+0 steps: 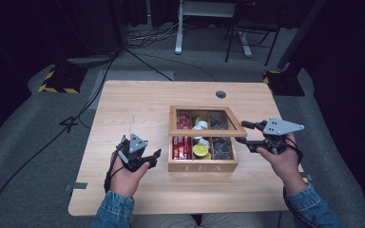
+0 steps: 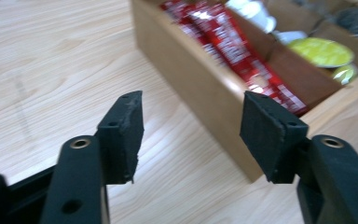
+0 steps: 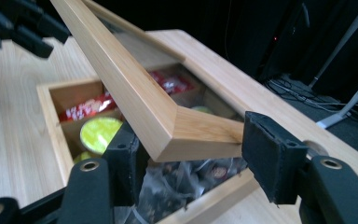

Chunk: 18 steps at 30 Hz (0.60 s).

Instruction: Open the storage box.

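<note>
A wooden tea box (image 1: 203,166) sits at the centre of the high view on a light wooden table (image 1: 123,104), with the letters "TEA" on its near front wall. Its interior is divided into compartments. The left compartments hold red sachets (image 1: 181,147), the middle ones hold yellow-green round capsules (image 1: 201,150) and small white items, and the right ones hold dark translucent bags (image 1: 222,147). The lid (image 1: 207,121), a light wood frame around a clear pane, is partly raised and tilted, hinged along the far edge.

The right gripper (image 1: 245,133) is at the right of the box, level with the lid's right front corner. In the right gripper view, that corner (image 3: 186,133) lies between the two black jaws, which are spread apart; the left pad is close to or touching the frame, and contact cannot be confirmed.

The left gripper (image 1: 153,158) rests lower left of the box, just beside its left wall. Its jaws are released and empty, as the left gripper view shows, with bare table between the pads (image 2: 123,135).
</note>
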### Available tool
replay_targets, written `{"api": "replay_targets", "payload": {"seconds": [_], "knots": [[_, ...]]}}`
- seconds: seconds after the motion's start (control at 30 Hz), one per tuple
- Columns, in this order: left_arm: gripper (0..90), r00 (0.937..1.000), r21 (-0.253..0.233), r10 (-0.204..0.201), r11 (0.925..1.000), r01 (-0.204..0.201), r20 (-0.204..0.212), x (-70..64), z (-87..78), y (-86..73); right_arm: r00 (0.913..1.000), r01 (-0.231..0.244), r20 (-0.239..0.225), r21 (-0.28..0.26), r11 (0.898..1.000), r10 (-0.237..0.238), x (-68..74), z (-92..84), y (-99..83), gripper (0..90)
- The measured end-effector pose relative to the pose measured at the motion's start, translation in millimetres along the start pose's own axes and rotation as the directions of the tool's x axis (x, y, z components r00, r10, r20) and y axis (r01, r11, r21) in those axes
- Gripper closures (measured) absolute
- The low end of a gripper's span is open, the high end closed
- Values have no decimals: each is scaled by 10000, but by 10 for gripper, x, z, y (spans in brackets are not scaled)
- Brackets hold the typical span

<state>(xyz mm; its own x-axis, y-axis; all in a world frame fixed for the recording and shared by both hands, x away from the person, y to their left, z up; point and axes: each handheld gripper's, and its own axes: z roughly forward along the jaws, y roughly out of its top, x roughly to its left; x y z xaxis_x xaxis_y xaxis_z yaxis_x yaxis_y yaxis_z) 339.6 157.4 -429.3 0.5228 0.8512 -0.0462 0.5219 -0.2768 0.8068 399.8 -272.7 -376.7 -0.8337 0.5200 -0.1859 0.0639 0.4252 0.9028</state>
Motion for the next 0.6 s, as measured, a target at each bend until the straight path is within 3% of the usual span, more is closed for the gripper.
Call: {"api": "replay_targets", "payload": {"seconds": [0.1, 0.3, 0.6], "knots": [[365, 9995, 37, -85, 10000, 86, -314, 68, -30, -68, 9997, -198, -137, -182, 9996, 196, -84, 5, 80, 417], [340, 9950, 326, -115, 9994, 148, -992, 192, -76, -211, 9995, -137, -270, -207, 9997, 131, -225, 44, 245, 437], [322, 9899, 728, -389, 9961, 491, -1365, 402, -52, -424, 9989, -412, -258, -533, 9977, 399, -433, 131, 433, 471]]}}
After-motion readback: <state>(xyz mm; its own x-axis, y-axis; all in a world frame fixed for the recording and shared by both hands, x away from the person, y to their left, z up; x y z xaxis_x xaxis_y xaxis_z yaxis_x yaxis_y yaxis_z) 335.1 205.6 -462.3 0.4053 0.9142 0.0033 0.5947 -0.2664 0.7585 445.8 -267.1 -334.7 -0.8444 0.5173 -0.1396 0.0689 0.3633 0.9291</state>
